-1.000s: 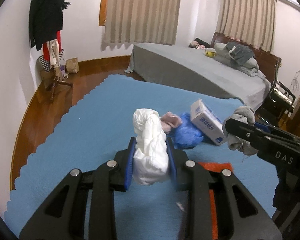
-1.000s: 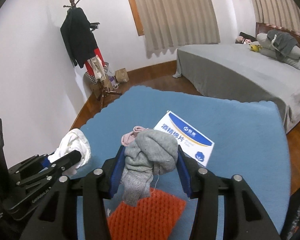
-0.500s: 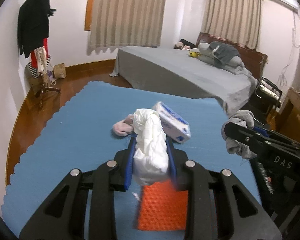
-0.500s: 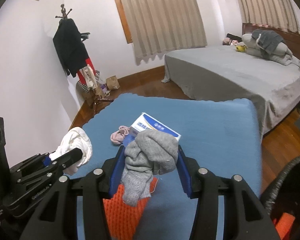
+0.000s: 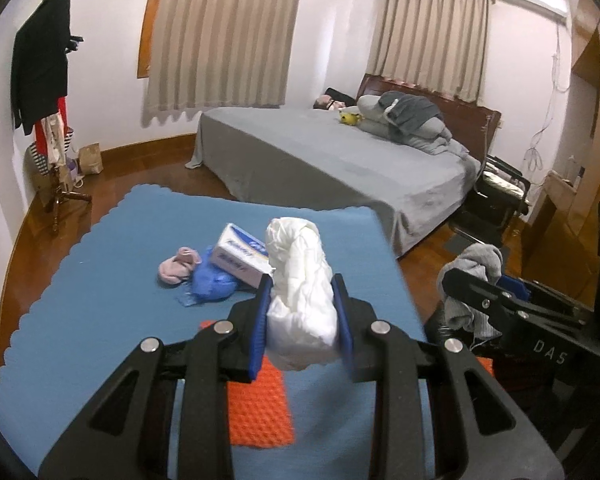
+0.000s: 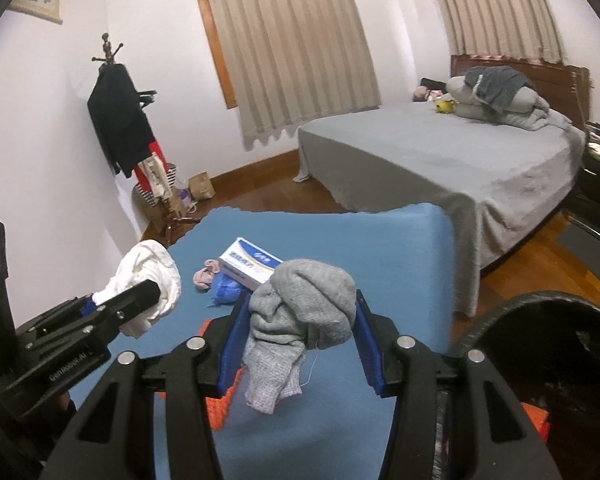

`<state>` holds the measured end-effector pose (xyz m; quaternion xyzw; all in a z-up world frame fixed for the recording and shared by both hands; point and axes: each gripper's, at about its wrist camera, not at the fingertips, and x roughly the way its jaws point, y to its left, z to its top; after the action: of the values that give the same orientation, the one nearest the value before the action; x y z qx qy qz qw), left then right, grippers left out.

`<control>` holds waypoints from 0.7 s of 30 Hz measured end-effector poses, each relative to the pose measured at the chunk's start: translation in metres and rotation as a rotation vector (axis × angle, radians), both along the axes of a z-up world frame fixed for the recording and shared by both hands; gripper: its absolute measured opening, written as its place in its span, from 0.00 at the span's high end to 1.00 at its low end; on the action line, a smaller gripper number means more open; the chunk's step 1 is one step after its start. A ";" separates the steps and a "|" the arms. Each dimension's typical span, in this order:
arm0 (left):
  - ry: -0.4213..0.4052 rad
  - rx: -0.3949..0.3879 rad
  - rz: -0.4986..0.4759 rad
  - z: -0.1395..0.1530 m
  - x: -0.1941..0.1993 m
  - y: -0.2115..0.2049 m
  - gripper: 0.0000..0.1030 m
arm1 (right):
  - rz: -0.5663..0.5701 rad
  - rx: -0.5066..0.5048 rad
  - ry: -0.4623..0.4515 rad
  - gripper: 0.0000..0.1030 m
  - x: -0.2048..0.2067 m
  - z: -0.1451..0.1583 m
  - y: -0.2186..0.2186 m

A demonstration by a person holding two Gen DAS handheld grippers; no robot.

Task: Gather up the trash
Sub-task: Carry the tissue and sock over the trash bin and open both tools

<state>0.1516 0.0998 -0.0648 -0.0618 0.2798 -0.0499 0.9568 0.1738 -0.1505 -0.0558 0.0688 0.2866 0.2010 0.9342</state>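
White crumpled wad (image 5: 300, 300) sits pinched in your left gripper (image 5: 302, 320); your right gripper (image 6: 300, 336) clamps the grey rag (image 6: 300, 320), black bag (image 6: 548, 360) near right.

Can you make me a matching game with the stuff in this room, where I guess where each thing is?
Things:
1. white wad
2. grey cloth
3. white and blue box
4. yellow toy

Places:
A. on the bed
B. in the right gripper
C. on the blue mat
D. in the left gripper

Pairs: 1-D, 2-B, 3-C, 4-A
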 end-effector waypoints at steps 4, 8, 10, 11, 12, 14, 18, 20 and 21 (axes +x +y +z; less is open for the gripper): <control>-0.002 -0.001 -0.021 0.007 -0.007 -0.018 0.72 | -0.032 0.001 -0.006 0.52 -0.014 0.003 -0.025; -0.003 0.011 -0.048 0.011 -0.015 -0.035 0.72 | -0.063 0.005 -0.014 0.52 -0.025 0.006 -0.047; -0.006 0.016 -0.060 0.013 -0.019 -0.044 0.72 | -0.079 0.007 -0.020 0.52 -0.030 0.009 -0.057; -0.008 0.021 -0.070 0.015 -0.021 -0.049 0.72 | -0.085 0.007 -0.021 0.52 -0.032 0.009 -0.061; -0.009 0.024 -0.075 0.016 -0.022 -0.054 0.72 | -0.093 0.008 -0.022 0.52 -0.034 0.010 -0.066; -0.012 0.029 -0.090 0.019 -0.025 -0.063 0.72 | -0.105 0.009 -0.024 0.52 -0.037 0.011 -0.073; -0.019 0.037 -0.117 0.023 -0.028 -0.076 0.72 | -0.129 0.010 -0.029 0.52 -0.044 0.012 -0.086; -0.022 0.037 -0.128 0.025 -0.030 -0.083 0.72 | -0.140 0.006 -0.033 0.52 -0.046 0.013 -0.093; -0.023 0.037 -0.136 0.026 -0.031 -0.087 0.72 | -0.148 0.001 -0.036 0.52 -0.048 0.014 -0.096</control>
<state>0.1210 0.0129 -0.0385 -0.0243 0.2730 -0.1103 0.9554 0.1259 -0.2470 -0.0416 0.0865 0.2639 0.1326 0.9515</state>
